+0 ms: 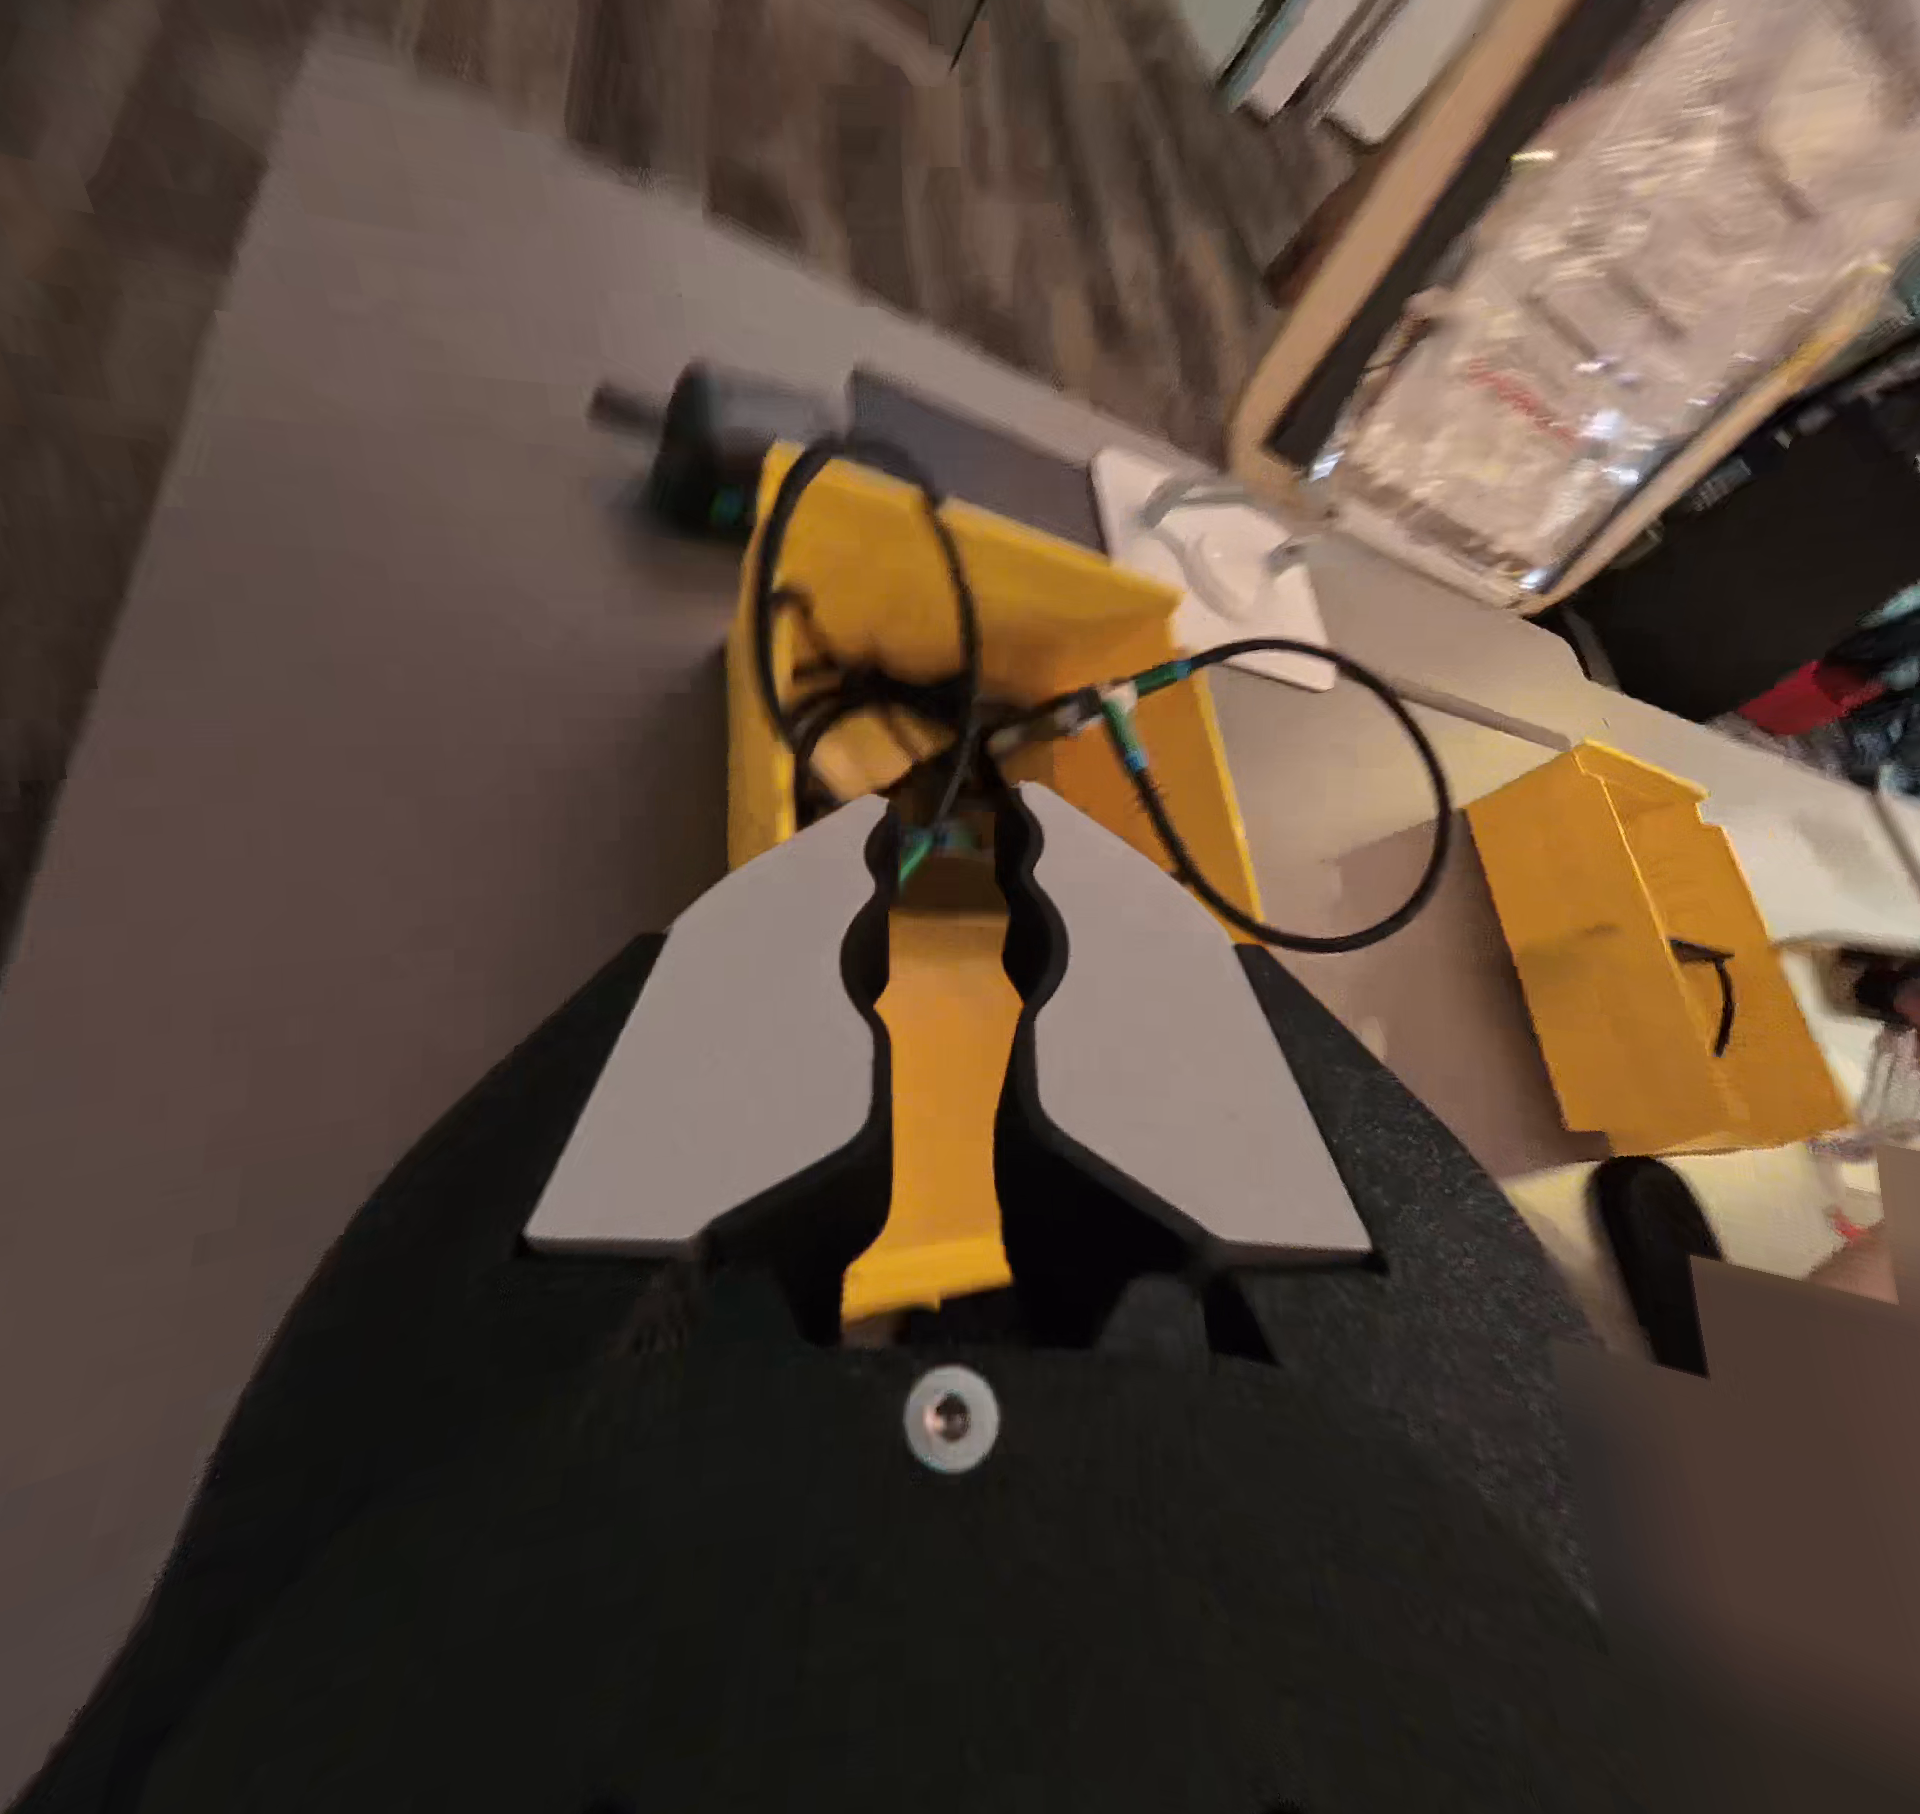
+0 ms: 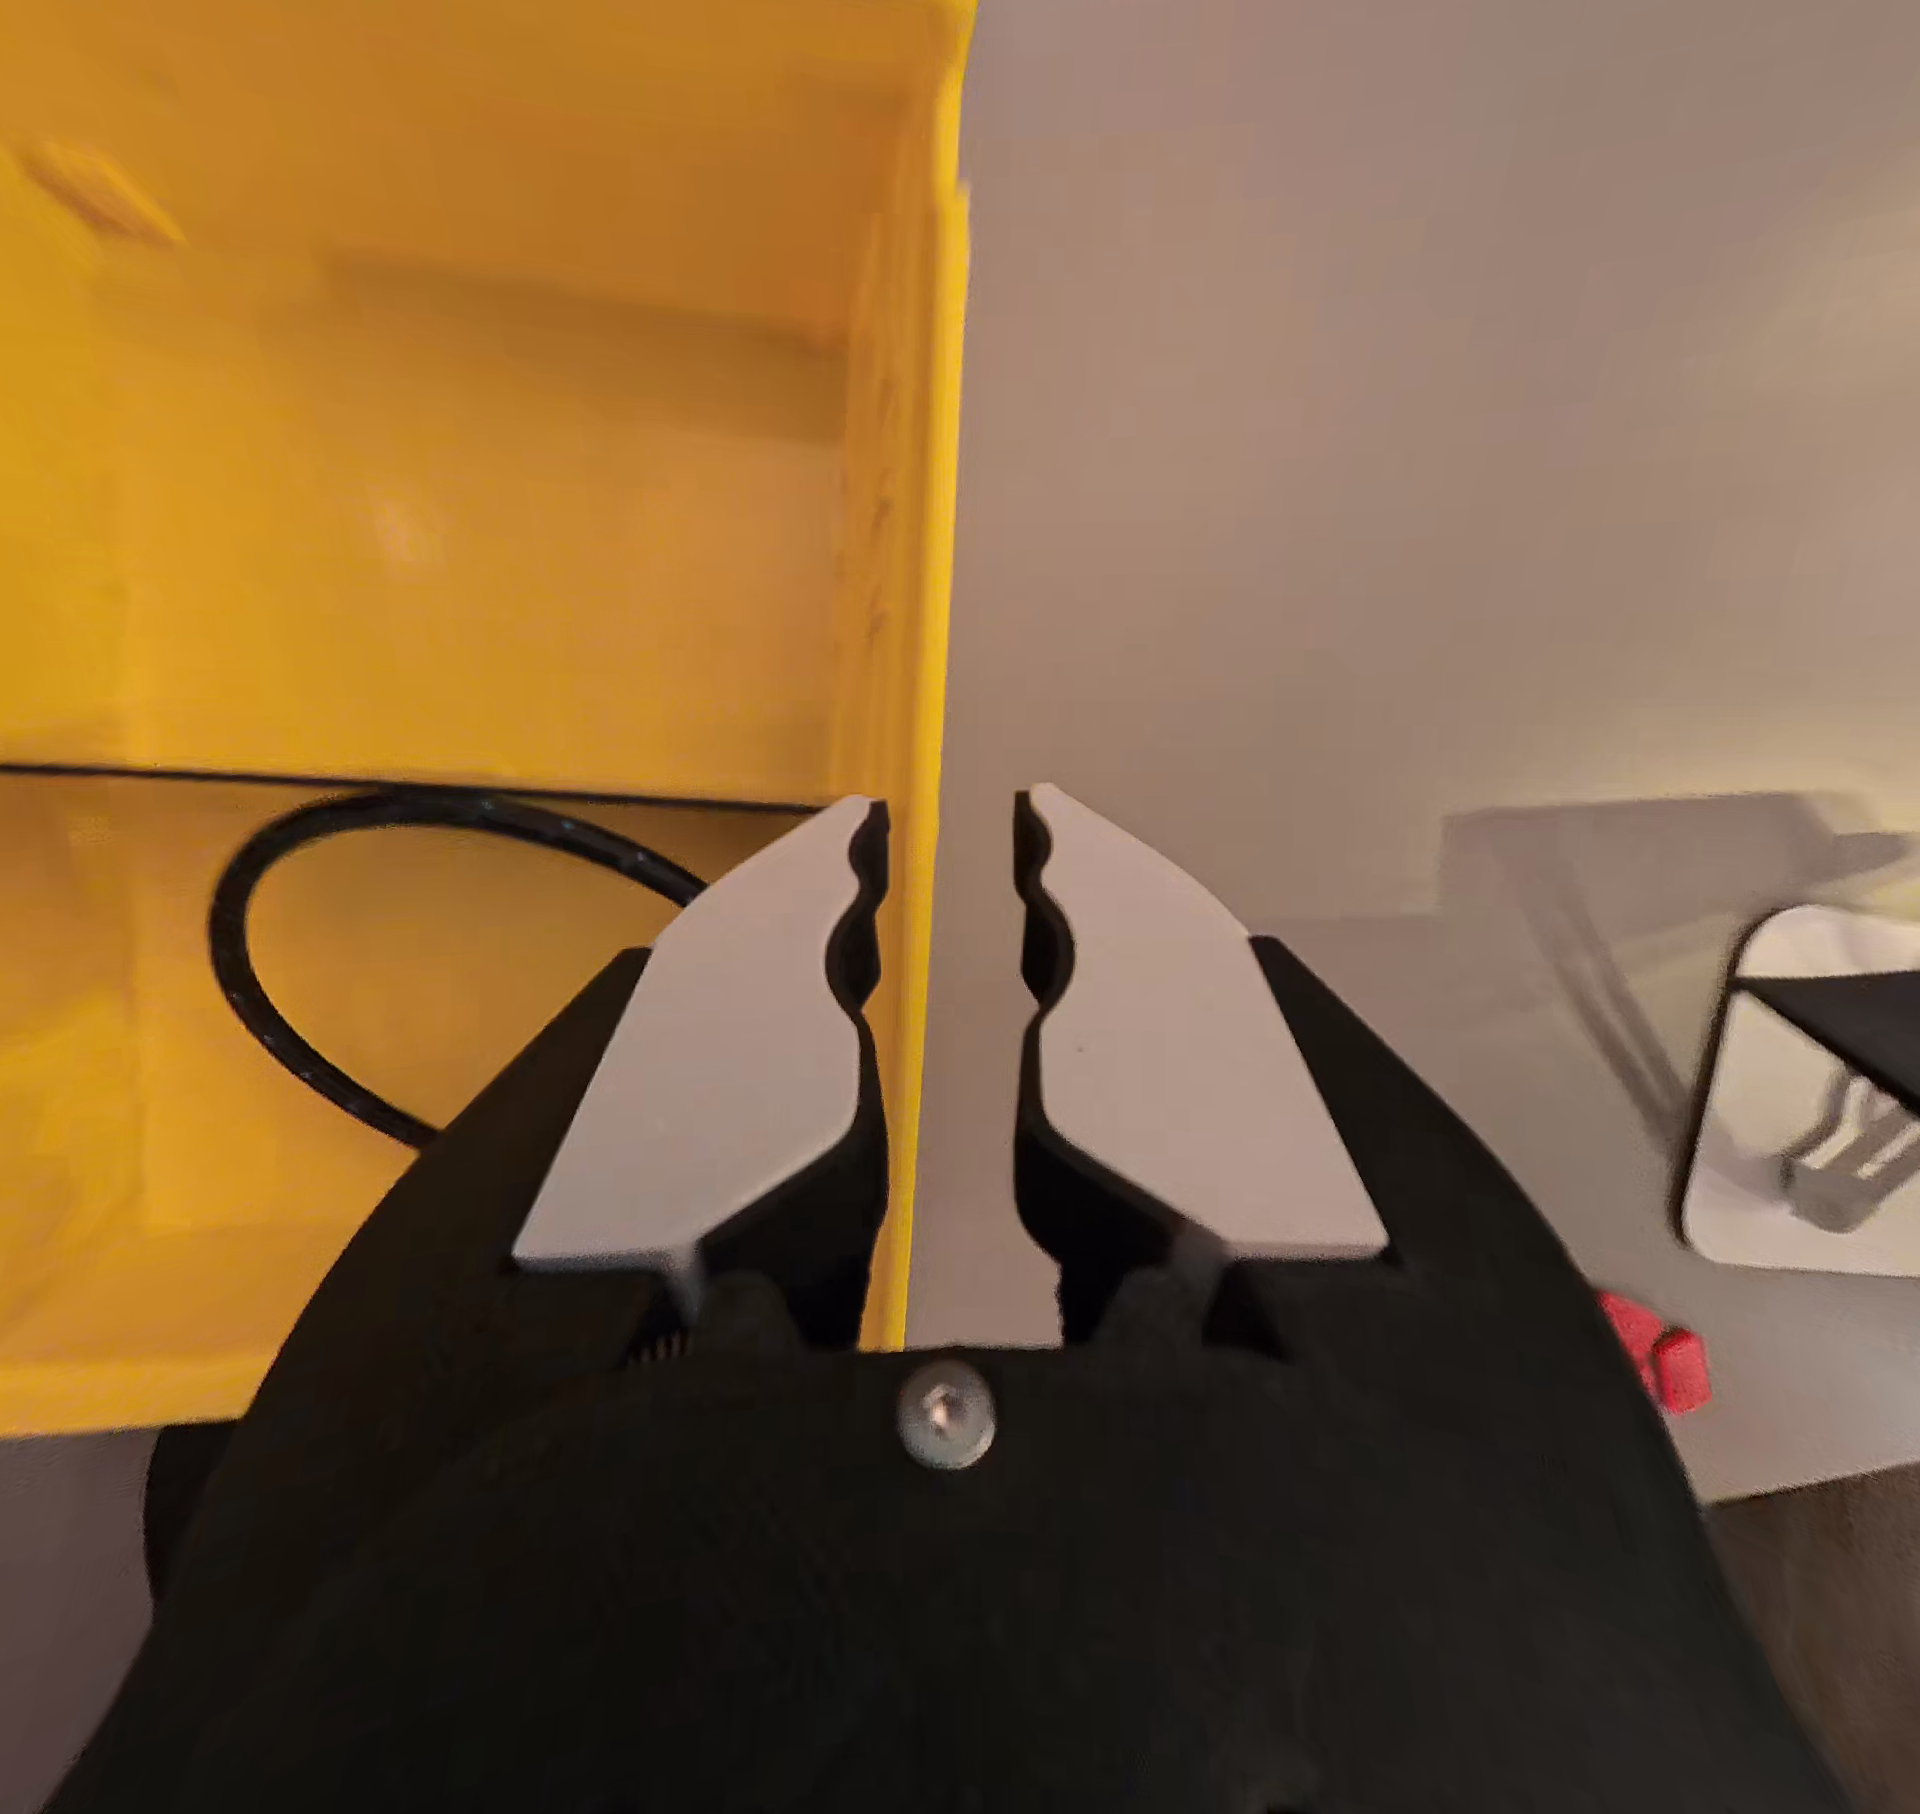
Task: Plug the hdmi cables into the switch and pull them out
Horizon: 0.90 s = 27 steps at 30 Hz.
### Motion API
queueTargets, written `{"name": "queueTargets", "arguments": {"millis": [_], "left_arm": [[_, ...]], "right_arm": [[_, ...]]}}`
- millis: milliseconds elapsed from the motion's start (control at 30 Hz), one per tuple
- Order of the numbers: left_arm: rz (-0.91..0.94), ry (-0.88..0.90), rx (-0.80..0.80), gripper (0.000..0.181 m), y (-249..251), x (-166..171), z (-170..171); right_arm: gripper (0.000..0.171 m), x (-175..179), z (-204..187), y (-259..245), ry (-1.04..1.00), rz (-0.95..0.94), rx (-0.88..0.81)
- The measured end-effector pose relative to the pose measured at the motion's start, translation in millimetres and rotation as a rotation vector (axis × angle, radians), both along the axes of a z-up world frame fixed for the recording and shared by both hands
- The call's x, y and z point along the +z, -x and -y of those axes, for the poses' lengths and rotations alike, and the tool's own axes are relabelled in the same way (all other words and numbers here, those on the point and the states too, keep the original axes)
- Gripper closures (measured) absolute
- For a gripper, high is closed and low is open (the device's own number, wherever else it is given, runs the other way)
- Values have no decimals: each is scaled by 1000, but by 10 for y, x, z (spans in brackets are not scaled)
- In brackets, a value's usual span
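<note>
In the left wrist view, my left gripper hangs over a yellow bin that holds a tangle of thin black cables with green bands. Its jaws stand a little apart. One banded cable end lies between the fingertips, and yellow shows through the rest of the gap. A cable loop arcs out over the bin's right wall. In the right wrist view, my right gripper is open and empty. Its jaws straddle the right wall of a yellow bin, which holds one black cable.
Everything stands on a grey table. A blurred dark device with a green light sits behind the left bin. A second yellow bin, a white stand, a red object and a foil-wrapped frame are to the right. Tip to tip, the grippers are about 85 cm apart.
</note>
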<state>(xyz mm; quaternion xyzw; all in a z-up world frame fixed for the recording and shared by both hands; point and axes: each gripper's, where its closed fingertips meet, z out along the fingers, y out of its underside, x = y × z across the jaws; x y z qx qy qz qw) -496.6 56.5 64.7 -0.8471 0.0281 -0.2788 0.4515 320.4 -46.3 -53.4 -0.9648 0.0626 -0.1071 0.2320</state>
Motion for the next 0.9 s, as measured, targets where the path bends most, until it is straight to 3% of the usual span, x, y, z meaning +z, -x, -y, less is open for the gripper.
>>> {"name": "queueTargets", "arguments": {"millis": [100, 167, 233, 300, 367, 667, 900], "left_arm": [[-204, -262, -213, 161, -514, 196, -110], [-419, -297, -287, 152, -794, -18, -232], [-671, -278, -276, 120, -915, -275, -424], [-879, -248, -290, 121, -991, -506, -559], [-950, -197, -353, 120, -1096, -707, -600], [-1106, -109, -636, 134, -1396, -1239, -643], [-1165, -143, -661, 129, -1469, -1400, -881]], "right_arm": [[146, 602, -177, 25, -273, 132, 20], [147, 1054, -280, 180, -512, 185, 74], [147, 1347, -306, 400, -678, 174, 149], [153, 1493, -297, 554, -754, 170, 207], [160, 1555, -284, 594, -783, 186, 219], [161, 1366, -361, 528, -694, 215, 219], [162, 1295, -432, 591, -653, 244, 260]]}}
